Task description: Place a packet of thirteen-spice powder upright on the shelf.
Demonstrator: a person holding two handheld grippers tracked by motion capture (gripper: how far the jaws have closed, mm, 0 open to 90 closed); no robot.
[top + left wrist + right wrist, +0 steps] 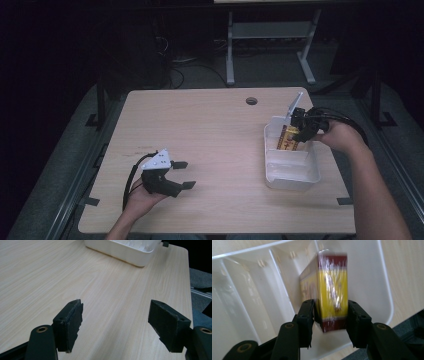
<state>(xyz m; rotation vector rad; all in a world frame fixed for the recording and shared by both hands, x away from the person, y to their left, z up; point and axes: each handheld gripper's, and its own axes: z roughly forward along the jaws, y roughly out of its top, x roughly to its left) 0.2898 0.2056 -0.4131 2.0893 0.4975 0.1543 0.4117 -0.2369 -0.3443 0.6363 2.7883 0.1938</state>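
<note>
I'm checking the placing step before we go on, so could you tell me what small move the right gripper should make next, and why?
Probably open the right gripper a little wider and lift it straight out. The yellow and red box already stands inside the end compartment of the white tray, with the jaws on either side of its near end; whether the pads still press it I cannot tell. The left gripper rests open over the table.

Box [332,290] in far compartment of tray [292,181], tray on table [215,130] right side, left gripper [182,174] well apart at left
</note>
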